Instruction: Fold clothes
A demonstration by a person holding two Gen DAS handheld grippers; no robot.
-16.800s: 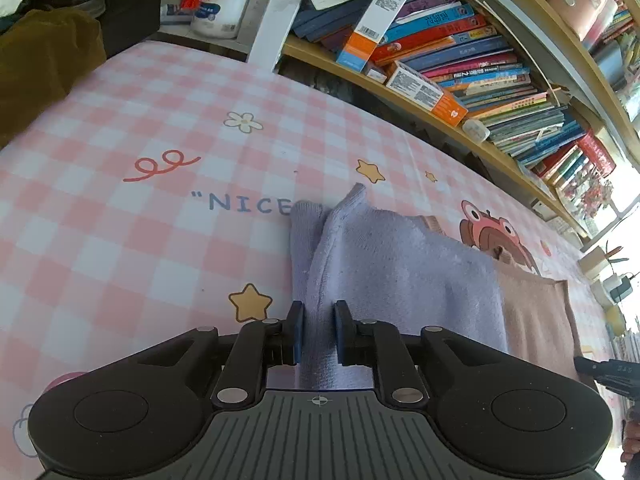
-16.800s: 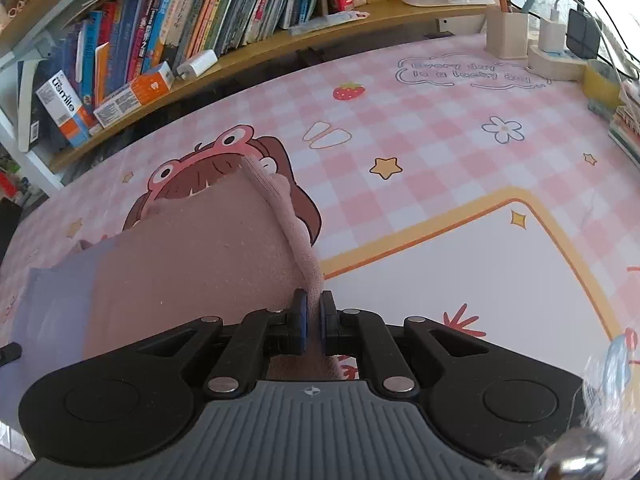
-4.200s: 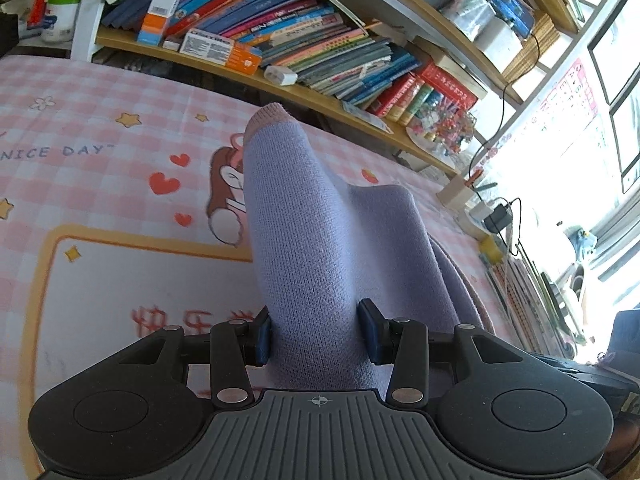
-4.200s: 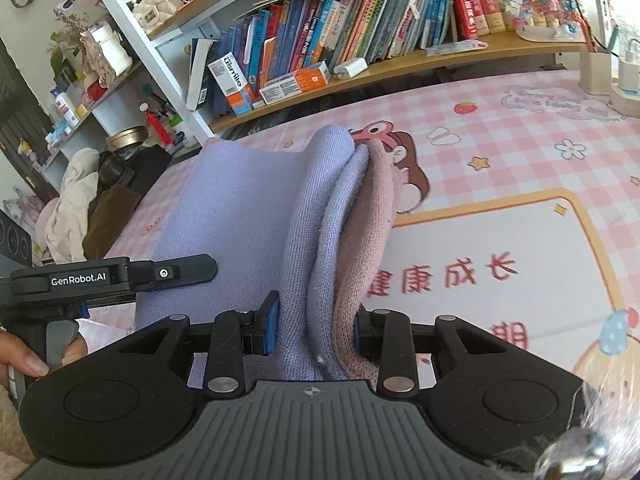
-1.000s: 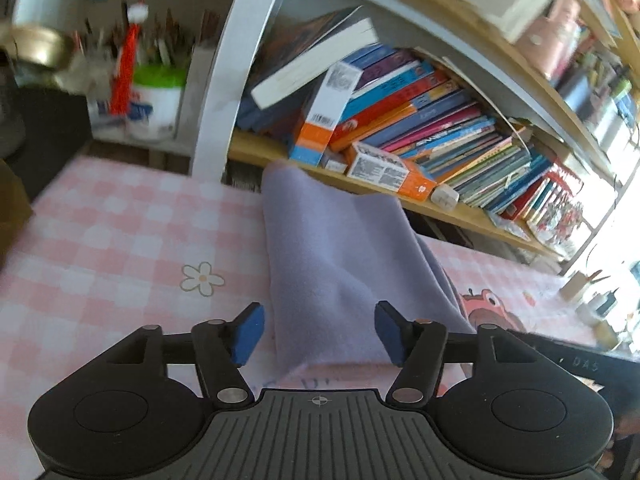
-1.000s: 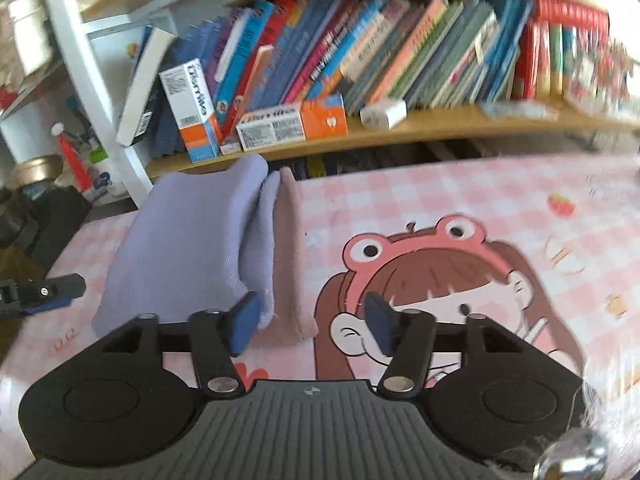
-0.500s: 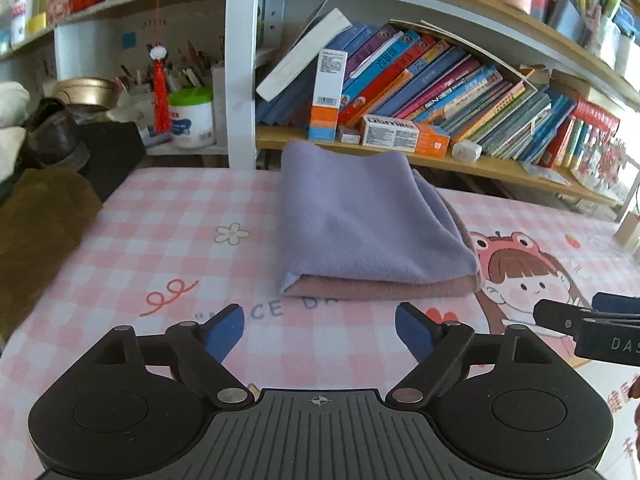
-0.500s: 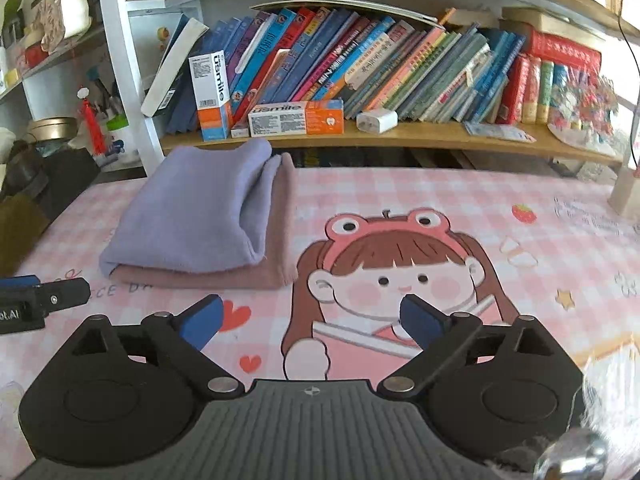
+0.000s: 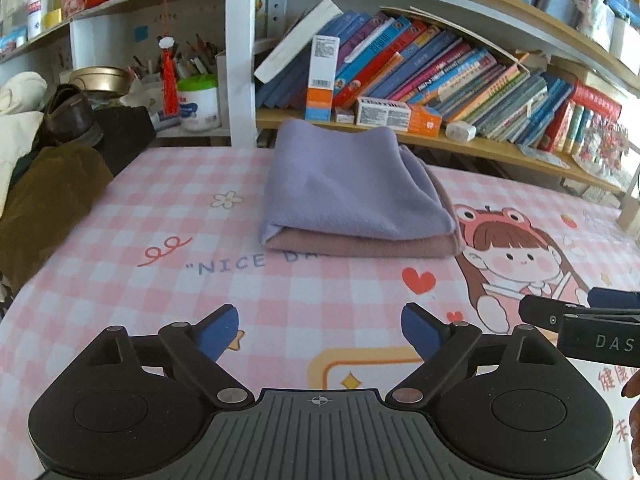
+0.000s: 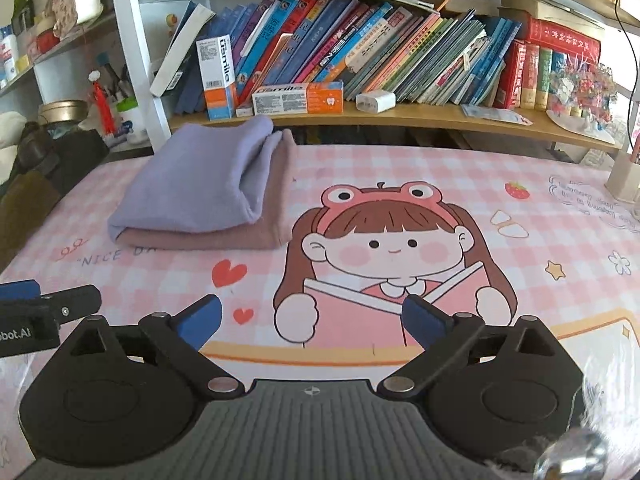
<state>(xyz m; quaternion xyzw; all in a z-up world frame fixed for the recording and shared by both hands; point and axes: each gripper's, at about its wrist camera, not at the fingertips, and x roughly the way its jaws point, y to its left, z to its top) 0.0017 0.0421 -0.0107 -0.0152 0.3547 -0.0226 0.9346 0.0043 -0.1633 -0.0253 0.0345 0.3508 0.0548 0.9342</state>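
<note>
A folded garment, lavender on top and dusty pink underneath, lies flat at the far side of the pink checked table mat, just before the bookshelf. It also shows in the right wrist view at the upper left. My left gripper is wide open and empty, well short of the garment. My right gripper is wide open and empty, over the cartoon girl print. Each gripper's side shows in the other's view.
A low wooden shelf with many books and boxes runs behind the table. Dark brown clothing, a shoe and bags pile at the left edge. A pen holder stands at the far right.
Both grippers have let go of the folded garment, opened wide and drawn back toward the near side of the table. The garment now lies still on the mat.
</note>
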